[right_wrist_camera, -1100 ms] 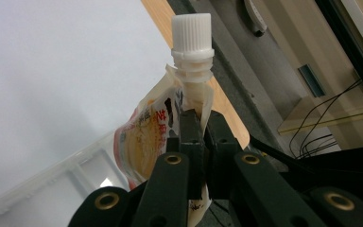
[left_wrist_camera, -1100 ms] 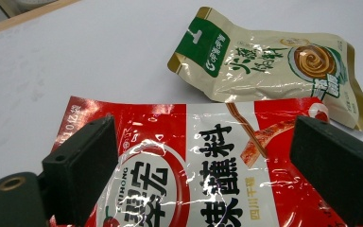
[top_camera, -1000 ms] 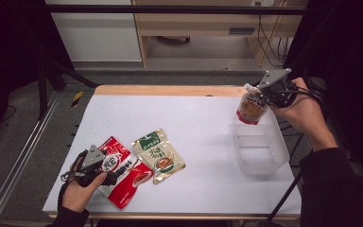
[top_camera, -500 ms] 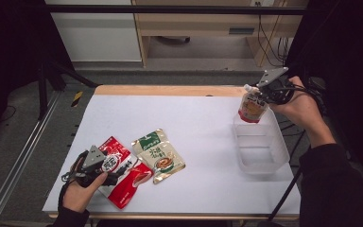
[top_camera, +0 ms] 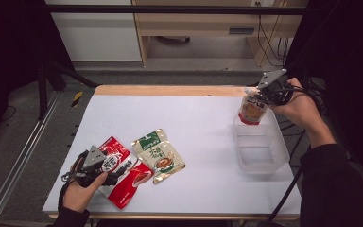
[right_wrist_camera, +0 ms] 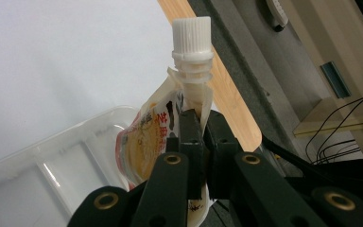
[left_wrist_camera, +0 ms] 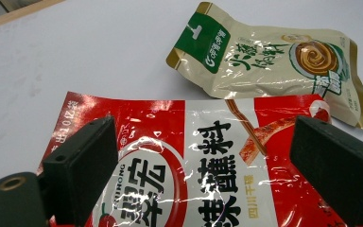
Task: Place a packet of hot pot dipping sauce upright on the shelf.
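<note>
Jaws of the right gripper (right_wrist_camera: 199, 142) are pressed together on the upper edge of a spouted pouch (right_wrist_camera: 163, 137) of pale printed film with a white ribbed screw cap (right_wrist_camera: 192, 34), pinching it just below the spout, so the pouch hangs from the grip. From the high view, the right gripper (top_camera: 264, 97) holds this pouch (top_camera: 251, 109) in the air over the far end of a clear, shallow plastic tray (top_camera: 274, 156) that sits near the right edge of the white table (top_camera: 203, 118); the pouch's lower end is close to the tray's far rim, though contact cannot be made out. In the right gripper view the tray (right_wrist_camera: 38, 165) shows a raised divider inside it. At the near left corner of the table, the left gripper (top_camera: 105, 166) rests low over a glossy red-and-white flat sachet (top_camera: 123, 172) printed with large characters. Its two black jaws stand wide apart in the left gripper view, one over each side of the red sachet (left_wrist_camera: 194, 165), gripping nothing; the left gripper (left_wrist_camera: 208, 165) may be touching the film, but that cannot be told. Just beyond lies a cream-and-green flat sachet (left_wrist_camera: 274, 66) with a gold edge, its near edge overlapping the red one's far corner. From above, this cream sachet (top_camera: 158, 153) lies just right of the red one.
</note>
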### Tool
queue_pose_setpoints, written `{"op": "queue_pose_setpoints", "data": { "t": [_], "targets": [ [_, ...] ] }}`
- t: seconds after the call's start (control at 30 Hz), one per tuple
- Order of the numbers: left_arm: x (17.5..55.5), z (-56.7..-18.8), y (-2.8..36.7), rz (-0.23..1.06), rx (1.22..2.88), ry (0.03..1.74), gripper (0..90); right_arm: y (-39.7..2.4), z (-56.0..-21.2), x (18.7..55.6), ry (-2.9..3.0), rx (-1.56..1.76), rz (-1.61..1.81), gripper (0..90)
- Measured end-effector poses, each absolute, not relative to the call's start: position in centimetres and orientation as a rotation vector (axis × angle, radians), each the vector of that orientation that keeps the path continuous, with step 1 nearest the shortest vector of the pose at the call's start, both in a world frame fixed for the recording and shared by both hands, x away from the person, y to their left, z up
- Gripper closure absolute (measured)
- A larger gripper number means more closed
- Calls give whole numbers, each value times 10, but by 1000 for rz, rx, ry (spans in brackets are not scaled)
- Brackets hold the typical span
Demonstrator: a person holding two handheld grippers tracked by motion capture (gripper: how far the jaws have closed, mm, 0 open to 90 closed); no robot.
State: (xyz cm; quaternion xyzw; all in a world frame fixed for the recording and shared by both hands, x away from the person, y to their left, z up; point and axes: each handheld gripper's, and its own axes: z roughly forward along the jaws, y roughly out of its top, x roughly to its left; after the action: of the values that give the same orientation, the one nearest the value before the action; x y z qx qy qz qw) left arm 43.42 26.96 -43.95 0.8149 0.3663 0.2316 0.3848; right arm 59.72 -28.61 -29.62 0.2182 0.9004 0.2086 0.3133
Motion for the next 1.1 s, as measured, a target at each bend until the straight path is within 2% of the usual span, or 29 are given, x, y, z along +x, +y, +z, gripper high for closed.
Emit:
{"op": "queue_pose_setpoints", "data": {
  "t": [0.33, 1.1],
  "targets": [
    [434, -440, 269, 592, 2087, 931, 88, -292, -308, 598, 2402, 609, 569, 873],
    [435, -441, 269, 586, 2096, 933, 88, -275, -342, 608, 2443, 632, 610, 861]
  ]
}}
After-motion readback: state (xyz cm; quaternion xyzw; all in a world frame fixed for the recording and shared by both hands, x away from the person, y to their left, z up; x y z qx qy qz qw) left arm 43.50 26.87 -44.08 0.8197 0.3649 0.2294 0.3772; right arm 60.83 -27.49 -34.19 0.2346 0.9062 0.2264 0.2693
